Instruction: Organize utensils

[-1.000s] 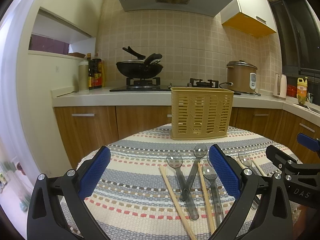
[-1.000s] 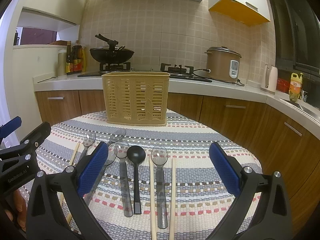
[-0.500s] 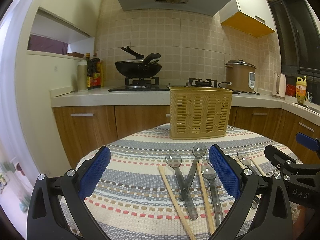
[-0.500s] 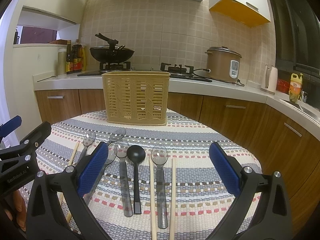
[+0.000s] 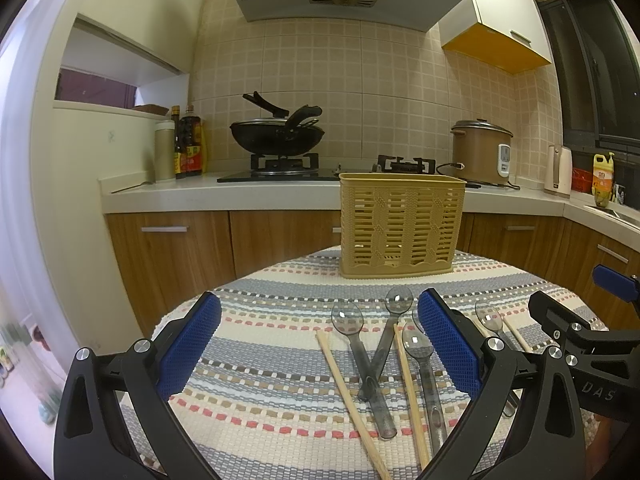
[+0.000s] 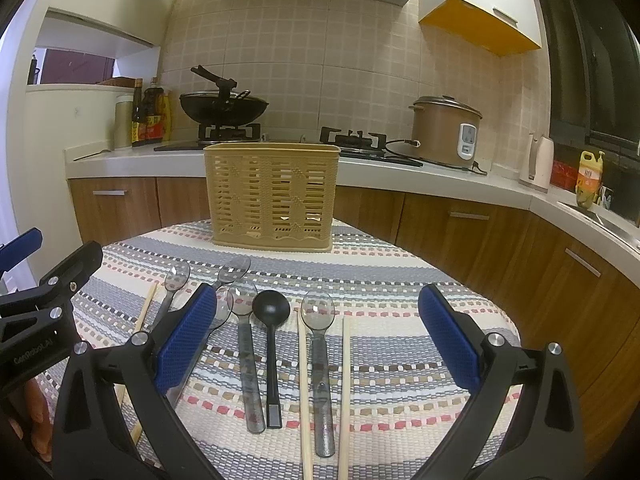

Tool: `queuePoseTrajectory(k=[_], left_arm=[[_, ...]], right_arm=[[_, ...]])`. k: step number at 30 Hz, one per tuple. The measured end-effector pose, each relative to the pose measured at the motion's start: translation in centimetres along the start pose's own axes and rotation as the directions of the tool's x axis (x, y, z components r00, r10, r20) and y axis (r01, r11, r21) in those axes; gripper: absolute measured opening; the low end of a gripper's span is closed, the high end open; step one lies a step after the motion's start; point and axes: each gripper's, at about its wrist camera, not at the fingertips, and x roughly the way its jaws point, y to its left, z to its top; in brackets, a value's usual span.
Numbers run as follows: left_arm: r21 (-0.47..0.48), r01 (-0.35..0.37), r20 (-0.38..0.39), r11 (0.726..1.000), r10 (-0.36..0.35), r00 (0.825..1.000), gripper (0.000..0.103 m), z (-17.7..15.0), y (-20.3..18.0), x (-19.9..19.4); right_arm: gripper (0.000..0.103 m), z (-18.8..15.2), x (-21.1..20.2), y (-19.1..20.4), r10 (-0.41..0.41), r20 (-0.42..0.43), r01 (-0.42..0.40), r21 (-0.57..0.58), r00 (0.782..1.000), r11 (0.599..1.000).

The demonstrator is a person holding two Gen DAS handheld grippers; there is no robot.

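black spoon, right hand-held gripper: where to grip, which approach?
Grip the black spoon mid-handle, coming down from above with the fingers closing across its width. It lies flat on the striped cloth, bowl toward the basket, handle pointing back at the open right hand-held gripper. A clear spoon lies close on its left, so a narrow, centred pinch is probably safest.

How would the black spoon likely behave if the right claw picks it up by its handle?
The black spoon looks like thin plastic, so probably light and fairly stiff. Its slim handle lies flat on the woven cloth, so pinching it may be fiddly; the smooth surface could slip.
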Motion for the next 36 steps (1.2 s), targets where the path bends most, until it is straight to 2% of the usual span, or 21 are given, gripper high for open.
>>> queuePoseTrajectory(k=[4, 8, 11, 14, 17, 19, 21, 23, 27, 29, 30, 31, 36], left_arm=[[-0.011, 0.001, -0.010, 1.000, -0.001, 1.000, 0.096, 0.0, 0.3, 0.2], [-0.084, 0.053, -0.059, 0.995, -0.058, 0.997, 0.096, 0.0, 1.7, 0.9], [-0.163, 0.107, -0.122, 0.981, -0.128, 0.984, 0.096, -0.3, 3.1, 1.9], [-0.223, 0.145, -0.241, 0.964, -0.199, 0.950, 0.096, -0.1, 4.7, 3.8], [-0.229, 0.154, -0.376, 0.961, -0.233, 0.897, 0.095, 0.4, 5.9, 6.2], [-0.235, 0.164, -0.431, 0.958, -0.254, 0.866, 0.092, 0.5, 6.4, 7.6], [-0.279, 0.171, -0.497, 0.945, -0.295, 0.816, 0.083, 0.4, 7.1, 9.4], [-0.321, 0.171, -0.532, 0.931, -0.327, 0.781, 0.078, 0.2, 7.7, 11.0], [-0.364, 0.201, -0.547, 0.909, -0.384, 0.744, 0.077, 0.5, 7.7, 13.1], [-0.374, 0.218, -0.562, 0.902, -0.407, 0.720, 0.076, 1.2, 7.2, 14.3], [-0.376, 0.237, -0.563, 0.896, -0.424, 0.709, 0.074, 1.5, 6.8, 14.7], [-0.381, 0.249, -0.568, 0.890, -0.438, 0.697, 0.074, 1.8, 6.5, 15.2], [-0.403, 0.246, -0.612, 0.882, -0.459, 0.644, 0.069, 1.8, 5.5, 17.3]], right_arm=[[0.096, 0.0, -0.1, 0.0, -0.003, -0.001, 0.003, 0.005, 1.000, 1.000], [0.096, 0.1, 0.2, -1.0, -0.021, -0.026, 0.023, 0.062, 0.999, 0.998], [0.096, 0.3, 1.2, -2.0, -0.014, -0.090, 0.022, 0.089, 0.996, 0.996], [0.097, 0.7, 2.0, -2.7, 0.011, -0.140, 0.002, 0.088, 0.990, 0.996], [0.097, 1.8, 2.9, -3.3, -0.005, -0.187, 0.017, 0.060, 0.982, 0.998], [0.096, 2.5, 3.8, -3.6, 0.013, -0.236, -0.002, 0.045, 0.972, 0.999], [0.095, 3.3, 5.4, -4.1, 0.079, -0.317, -0.063, 0.061, 0.945, 0.996], [0.088, 3.9, 6.6, -4.3, 0.121, -0.373, -0.100, 0.075, 0.920, 0.992], [0.072, 4.8, 9.5, -4.9, 0.181, -0.468, -0.147, 0.109, 0.865, 0.983], [0.066, 4.9, 10.8, -5.3, 0.221, -0.512, -0.170, 0.145, 0.830, 0.975], [0.057, 4.9, 11.6, -5.4, 0.245, -0.538, -0.181, 0.169, 0.807, 0.969], [0.054, 4.8, 12.3, -5.4, 0.266, -0.562, -0.193, 0.187, 0.783, 0.963], [0.049, 4.1, 14.6, -4.0, 0.300, -0.649, -0.219, 0.205, 0.699, 0.954]])
